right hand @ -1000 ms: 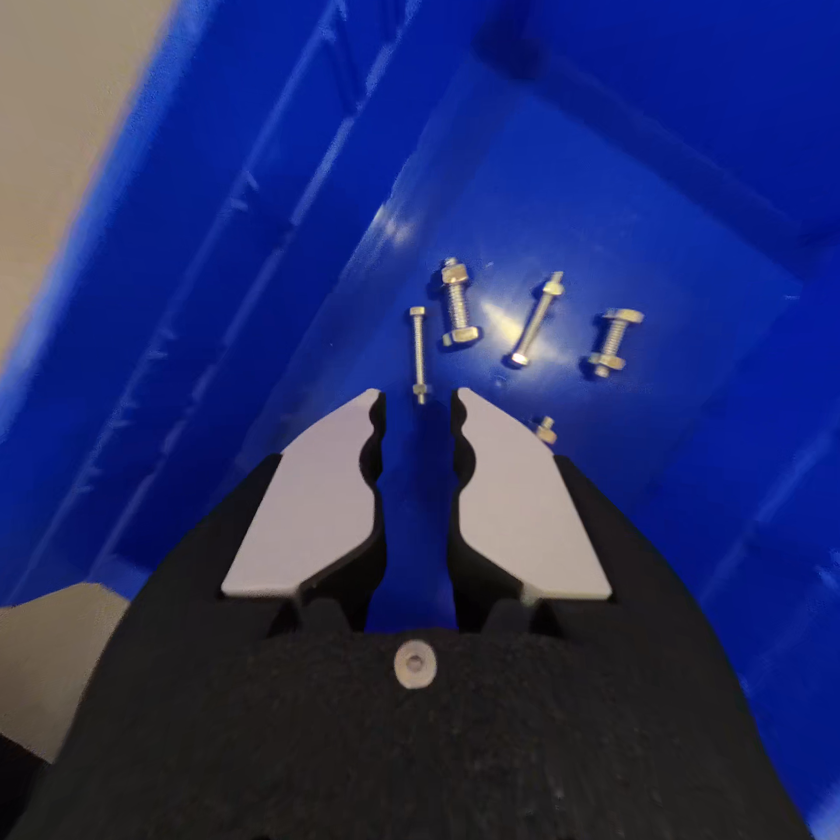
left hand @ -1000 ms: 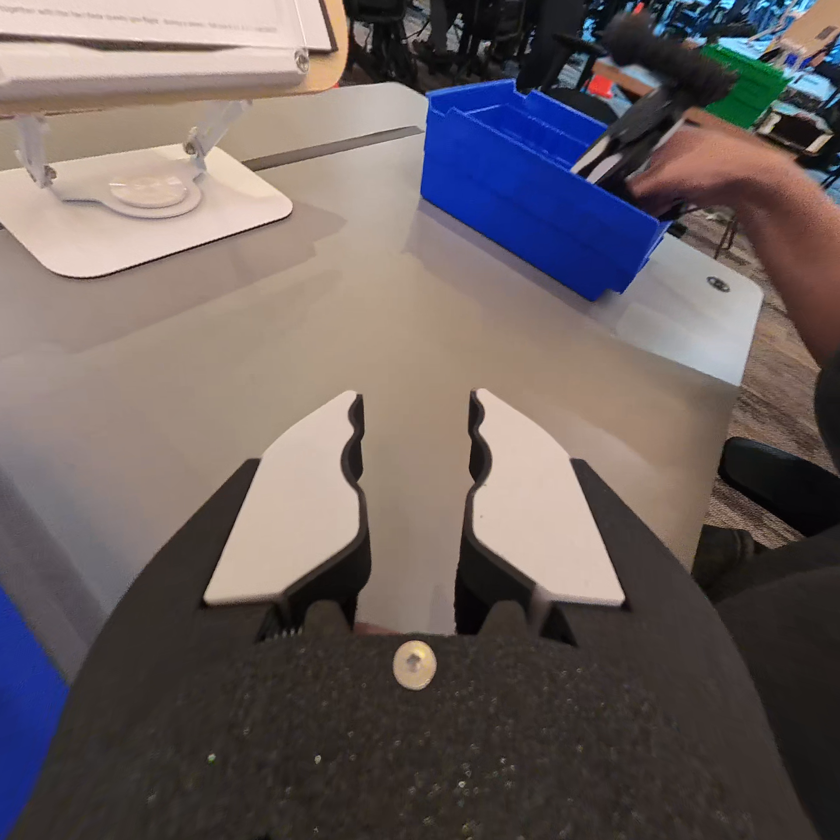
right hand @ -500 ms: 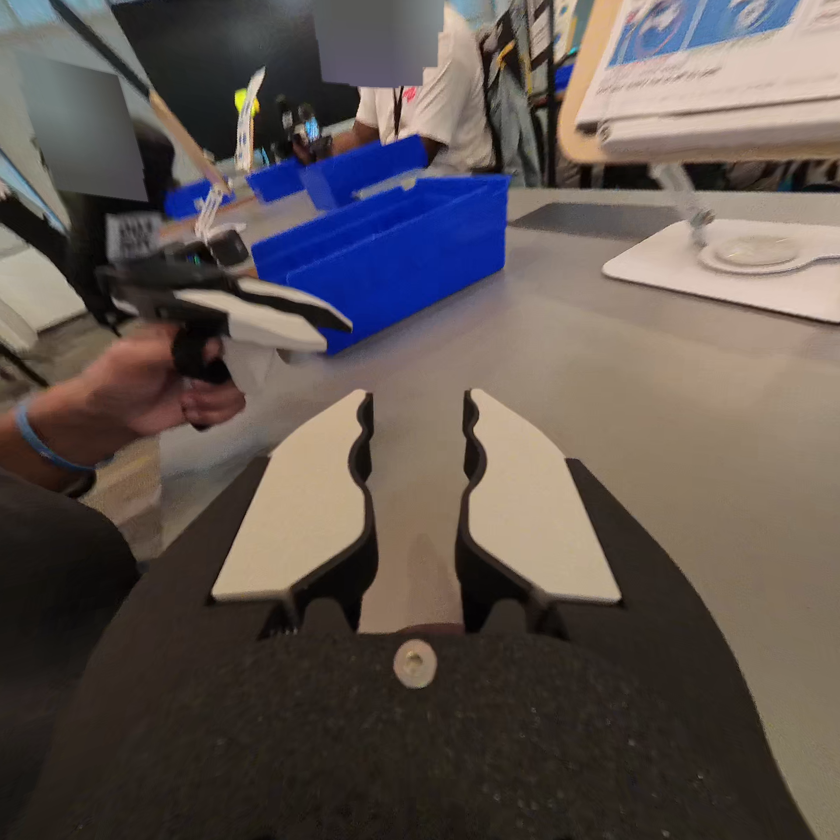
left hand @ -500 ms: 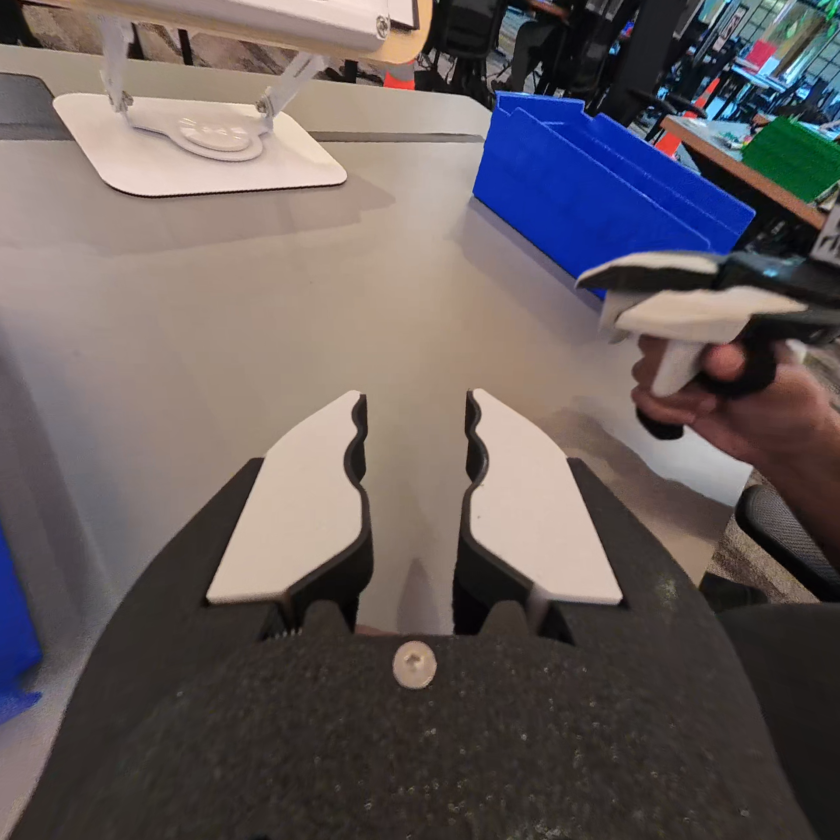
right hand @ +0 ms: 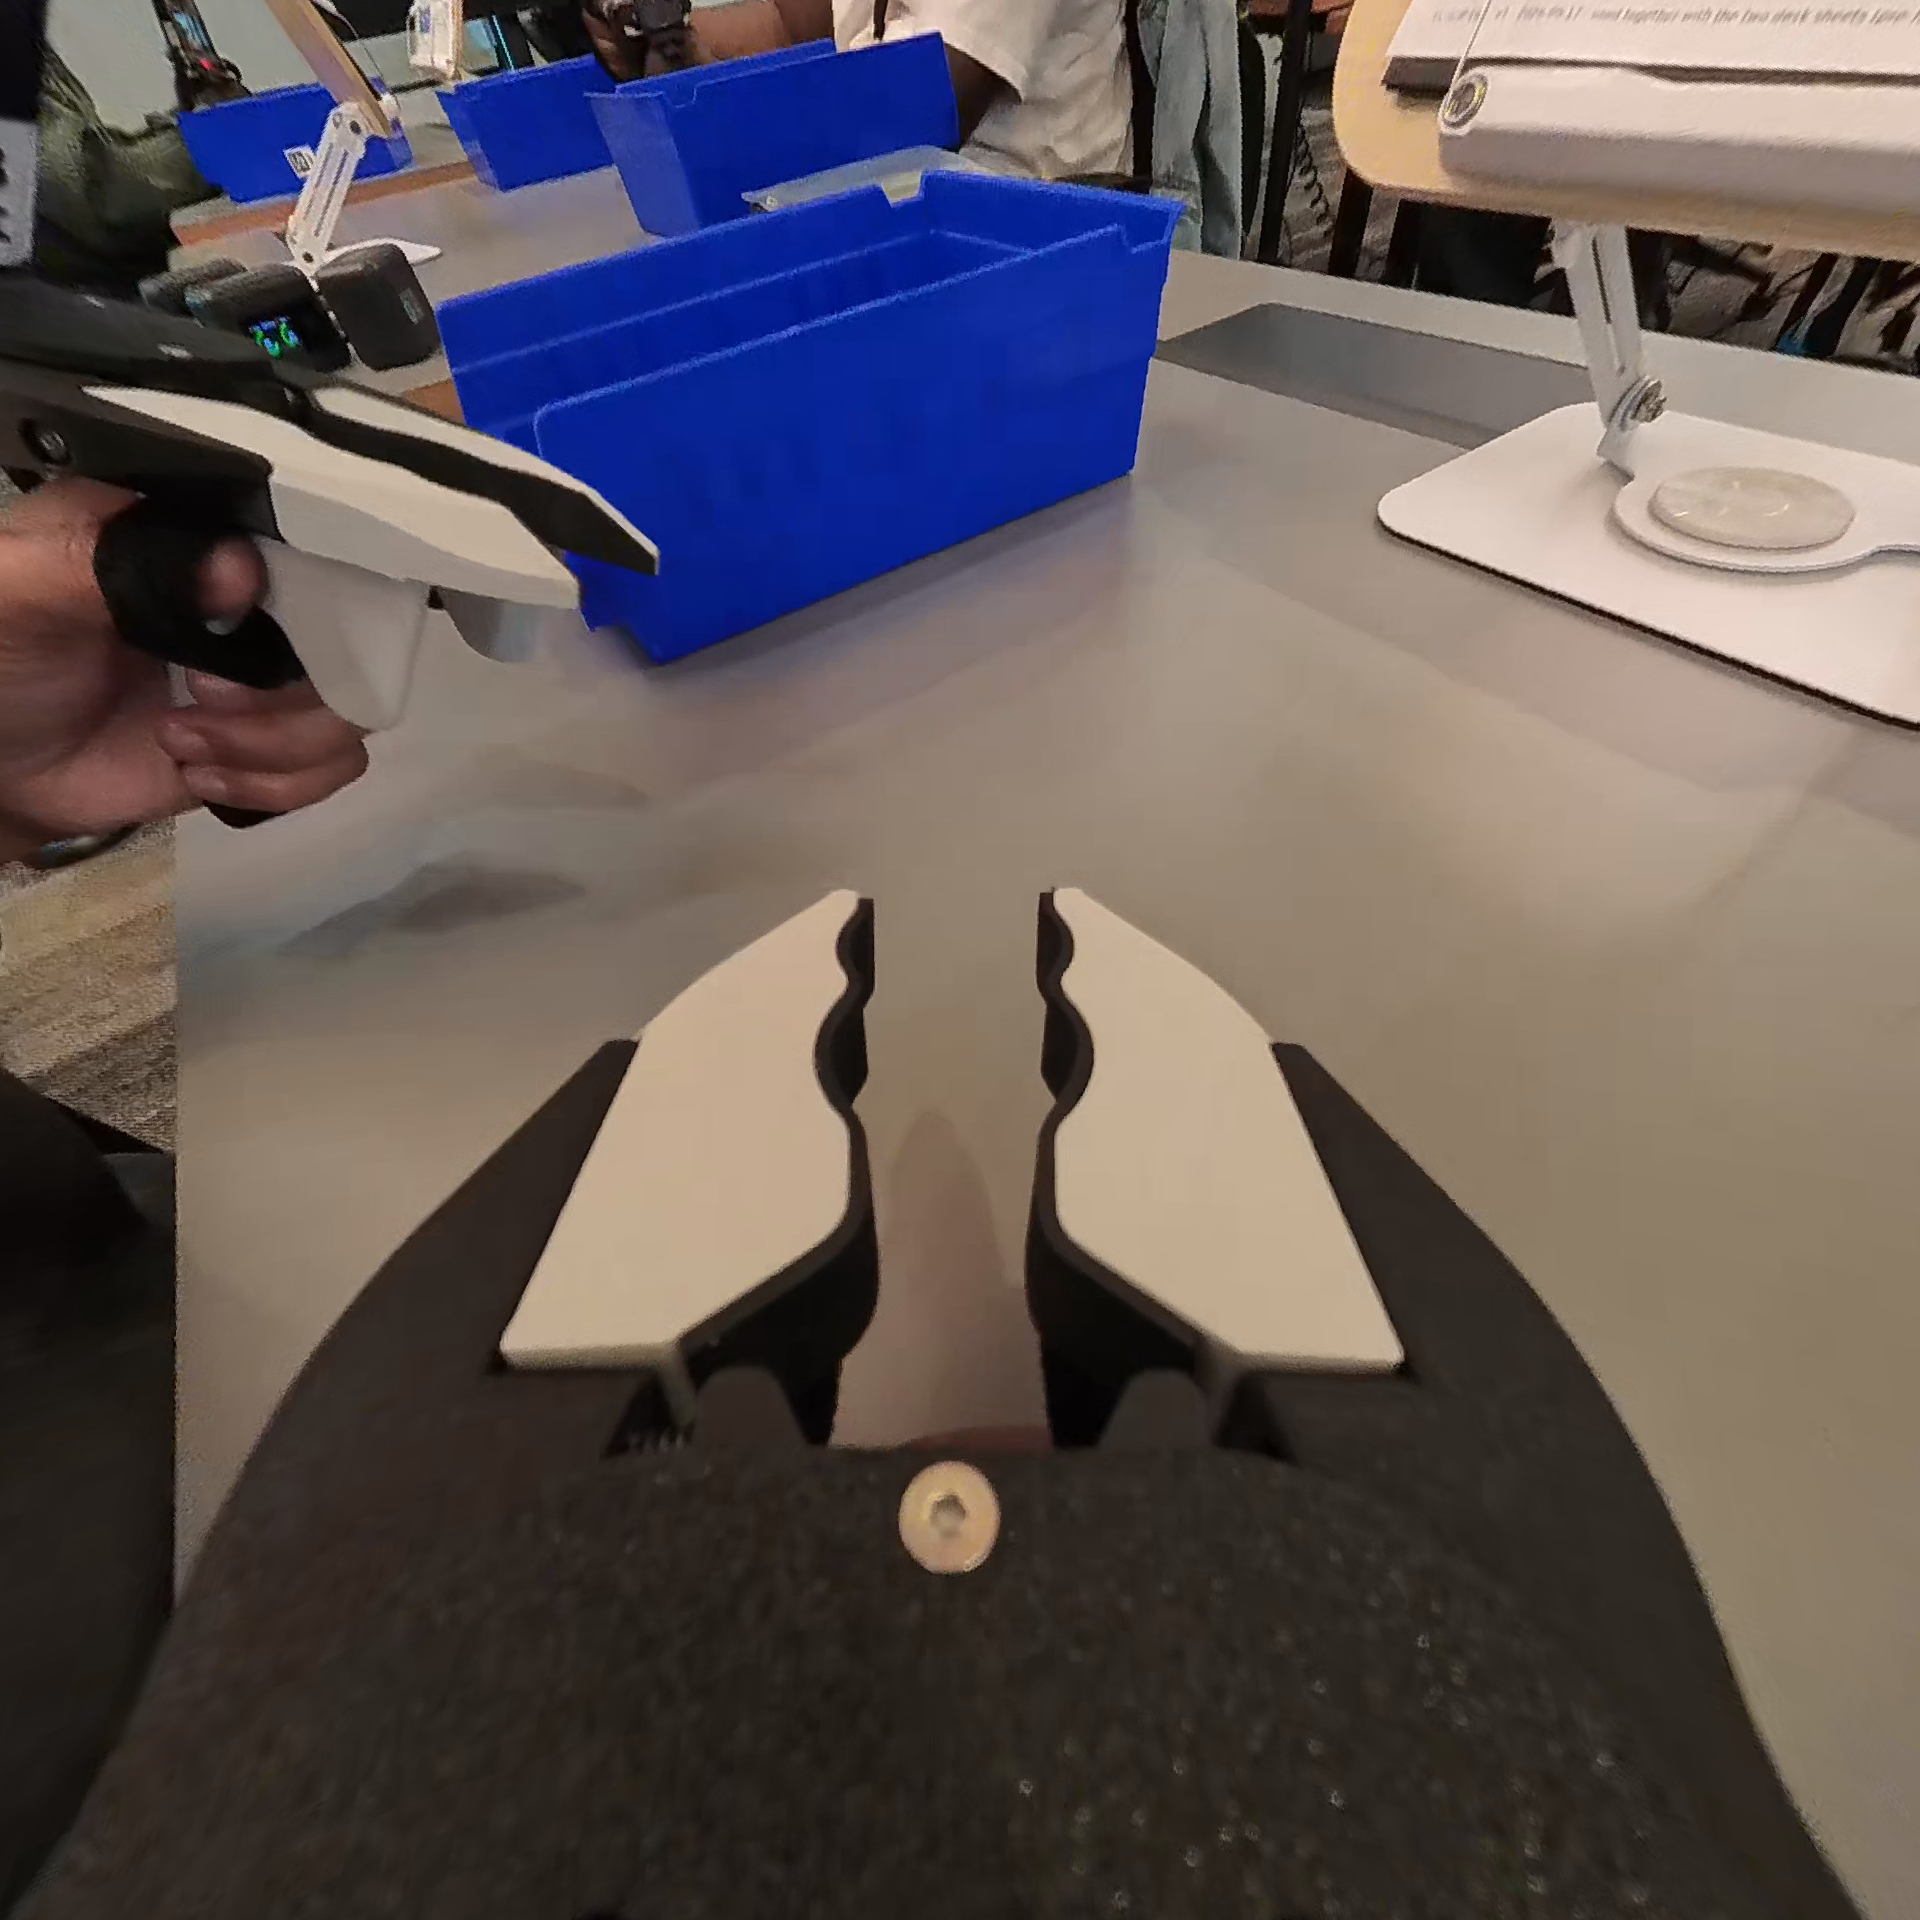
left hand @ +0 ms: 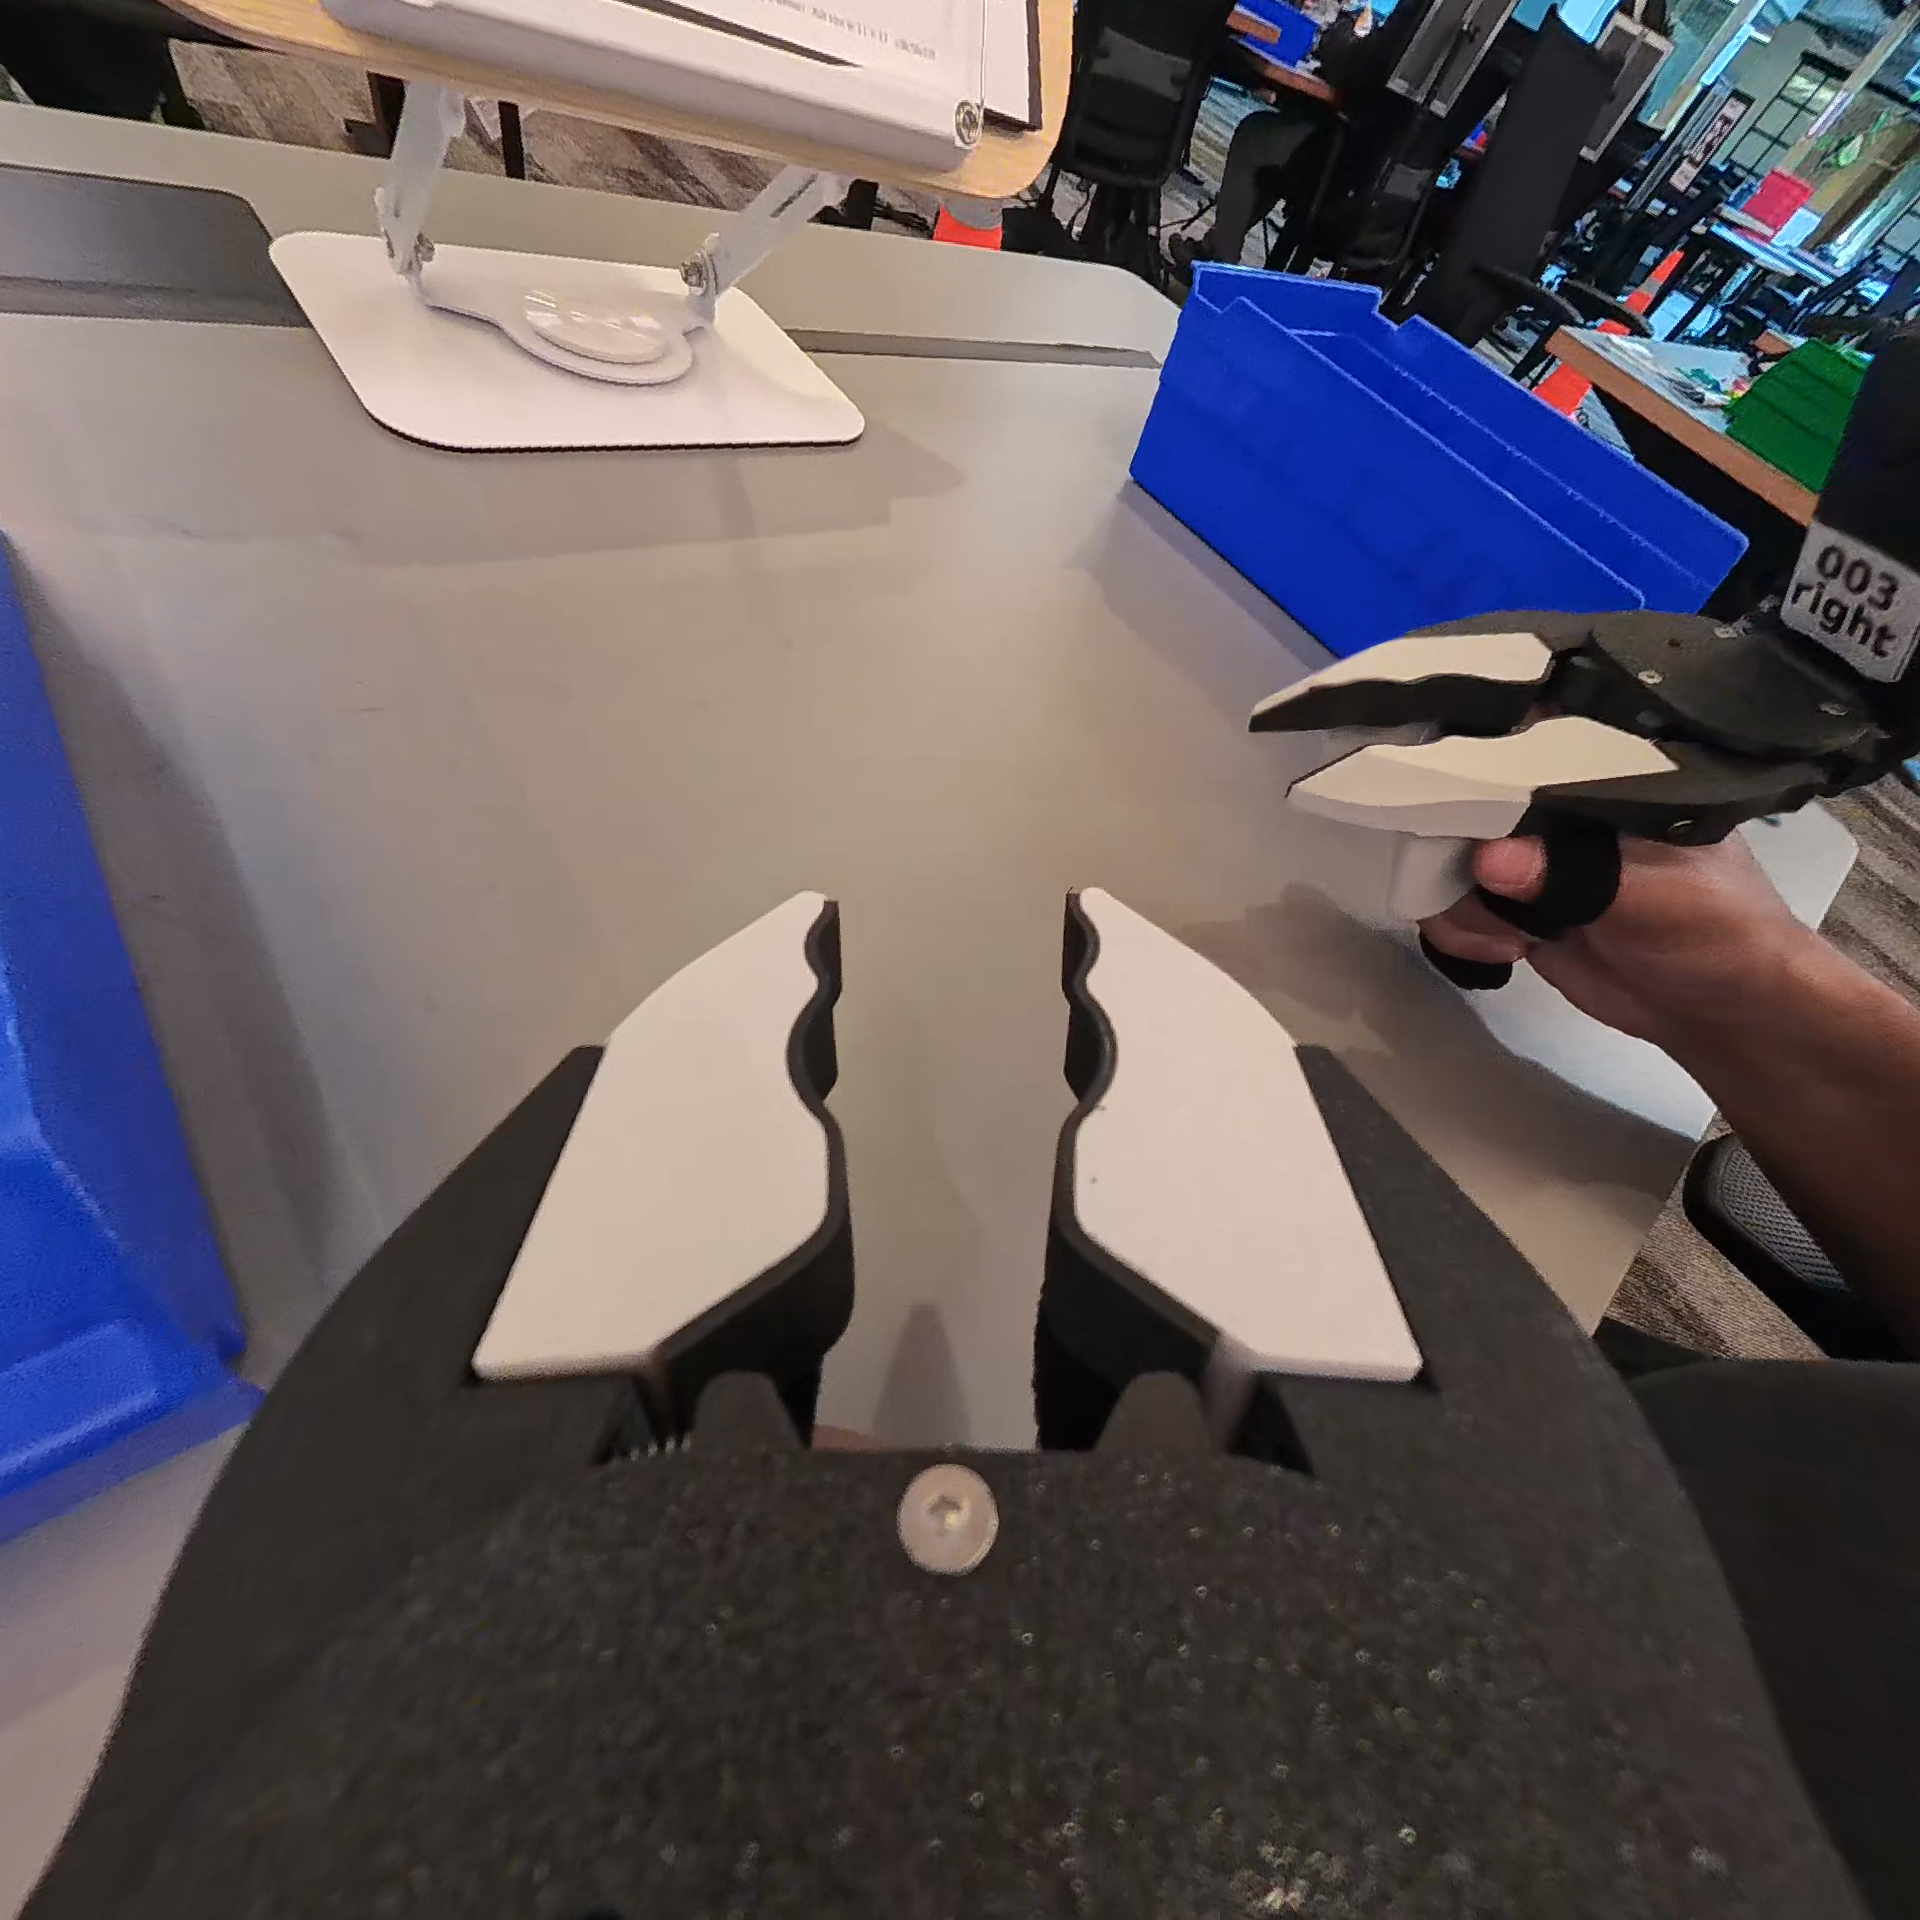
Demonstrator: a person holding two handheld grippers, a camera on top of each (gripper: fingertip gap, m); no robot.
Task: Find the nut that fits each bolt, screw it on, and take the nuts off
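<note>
No bolt or nut shows in either view. My left gripper [left hand: 948,902] is open and empty, low over the bare grey table [left hand: 675,727]. My right gripper [right hand: 954,896] is also open and empty over the table. Each shows in the other's view: the right gripper [left hand: 1283,758] is held by a hand at the right of the left wrist view, and the left gripper [right hand: 613,580] by a hand at the left of the right wrist view. The blue bin [left hand: 1403,499] stands at the table's right; its inside is hidden.
A second blue bin [right hand: 831,416] stands on the table's left side and also shows at the left edge of the left wrist view [left hand: 73,1039]. A white stand [left hand: 561,353] carrying a board with papers is at the back. People and more bins are behind.
My right gripper has come out of the blue bin that held the bolts, empty, and now hovers over the table facing the left gripper. The left gripper stayed open and turned slightly.
</note>
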